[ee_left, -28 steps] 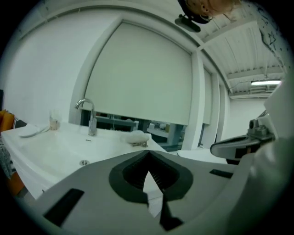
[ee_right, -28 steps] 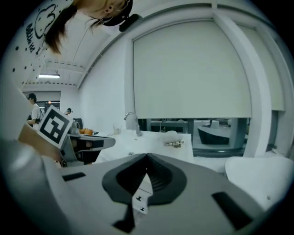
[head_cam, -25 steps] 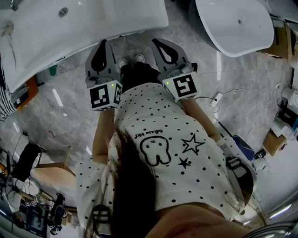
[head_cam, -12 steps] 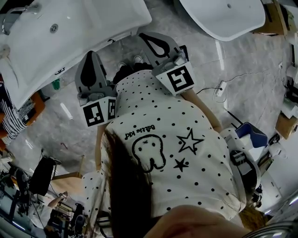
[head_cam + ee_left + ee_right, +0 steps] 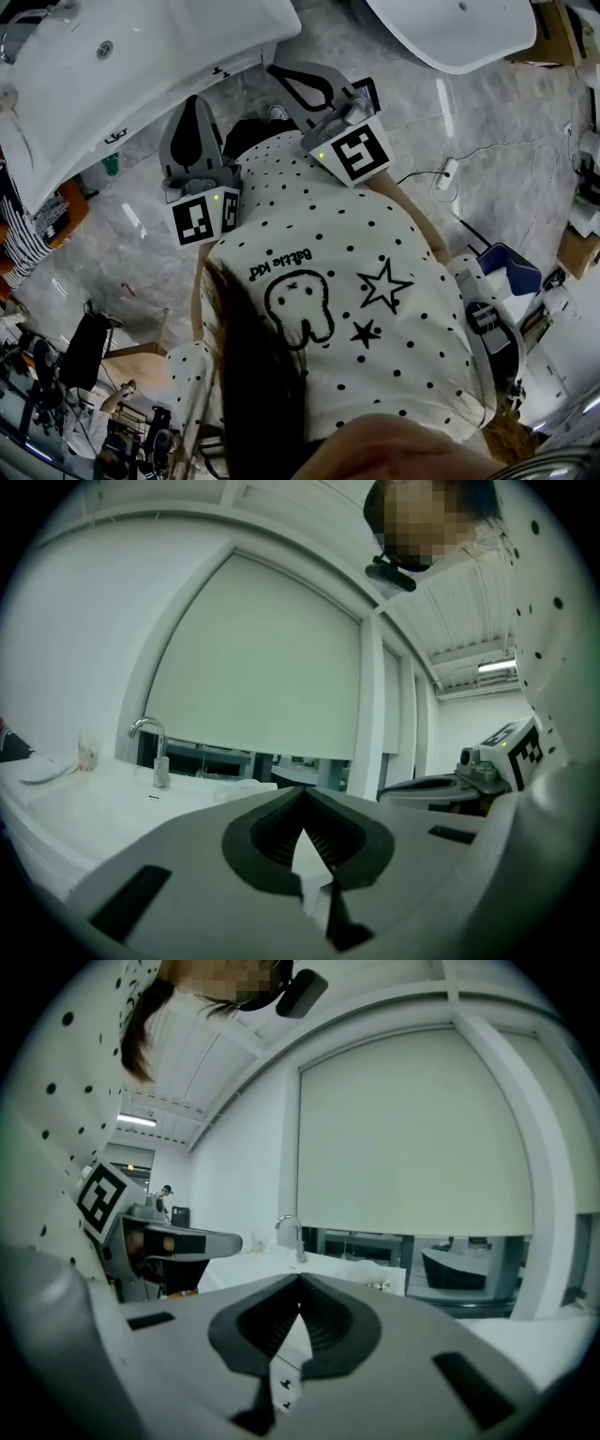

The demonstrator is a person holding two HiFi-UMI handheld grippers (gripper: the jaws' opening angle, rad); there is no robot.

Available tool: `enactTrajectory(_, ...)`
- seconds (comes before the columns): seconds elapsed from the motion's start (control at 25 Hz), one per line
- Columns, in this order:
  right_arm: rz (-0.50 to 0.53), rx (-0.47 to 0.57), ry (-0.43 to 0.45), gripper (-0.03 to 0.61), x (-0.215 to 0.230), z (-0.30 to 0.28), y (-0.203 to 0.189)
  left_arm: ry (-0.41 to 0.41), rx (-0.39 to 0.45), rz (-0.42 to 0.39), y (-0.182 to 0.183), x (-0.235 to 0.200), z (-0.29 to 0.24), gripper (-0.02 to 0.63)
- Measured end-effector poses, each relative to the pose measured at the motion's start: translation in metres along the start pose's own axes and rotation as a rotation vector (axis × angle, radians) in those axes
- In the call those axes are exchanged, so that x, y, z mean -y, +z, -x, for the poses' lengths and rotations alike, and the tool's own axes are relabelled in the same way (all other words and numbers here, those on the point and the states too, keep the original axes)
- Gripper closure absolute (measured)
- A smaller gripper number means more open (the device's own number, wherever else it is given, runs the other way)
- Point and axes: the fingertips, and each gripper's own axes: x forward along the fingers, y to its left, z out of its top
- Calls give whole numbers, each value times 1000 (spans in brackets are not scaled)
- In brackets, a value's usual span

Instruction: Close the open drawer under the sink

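Cannot make out the drawer beneath the sink (image 5: 141,66). Just before the sink, left gripper (image 5: 194,101) and right gripper (image 5: 281,73) clenched, empty; dotted shirt (image 5: 328,244) covering the arms.

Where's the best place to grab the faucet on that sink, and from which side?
I'd grip the faucet on its straight upright stem, below the curved spout, with the jaws level across it. Come from the sink front, where the person stands: the stem is thin, vertical and stands clear there, while a window sits behind it.
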Motion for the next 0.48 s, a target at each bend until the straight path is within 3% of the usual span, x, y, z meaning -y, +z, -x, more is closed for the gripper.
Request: enactTrajectory(0.48, 34, 18, 59, 566, -18, 17, -6, 14, -20, -35, -9, 17, 23, 609)
